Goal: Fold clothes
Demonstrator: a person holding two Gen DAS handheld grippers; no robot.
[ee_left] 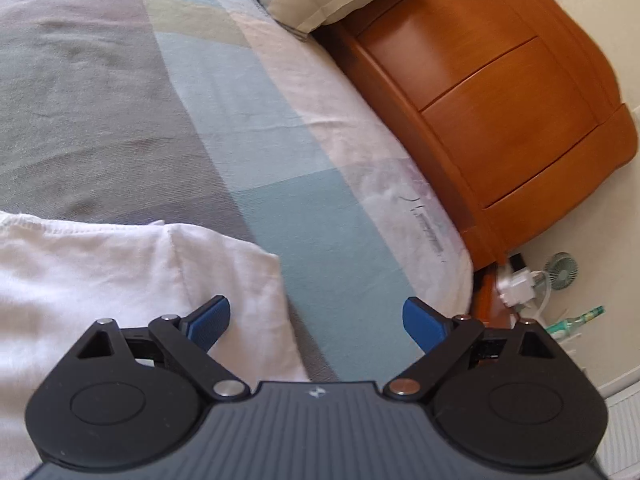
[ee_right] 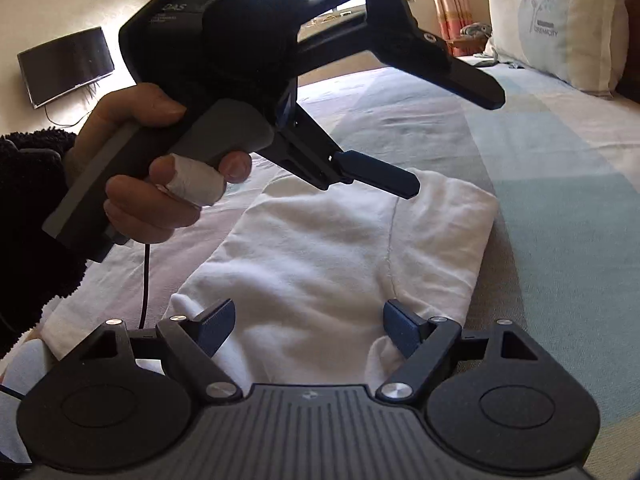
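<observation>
Two grippers, both spread wide and both holding nothing, over one white garment (ee_right: 320, 264) lying on the bed (ee_left: 120, 100). The left gripper (ee_left: 316, 322) has one blue pad over the right-hand edge of the cloth and the other over bare bedspread, and it seems to float above rather than press down. The right gripper (ee_right: 308, 330) sits low over the near edge of the same piece, jaws apart, fabric showing between them but not pinched.

The garment looks partly doubled over: there's a seam running down it and a rounded, layered edge on the far right side, so it reads as a compact bundle rather than a shirt laid flat. Honestly that fits either a fold midway through or a piece that's already folded and just been let go, and the pictures don't settle which. A hand (ee_right: 132, 152) with a bandaged finger holds the left tool's handle.

Containers: no basket, bin or box in sight. The wooden drawers (ee_left: 480, 92) beside the bed are shut, so their contents can't be seen. A pillow (ee_right: 556, 20) sits at the head of the bed.
</observation>
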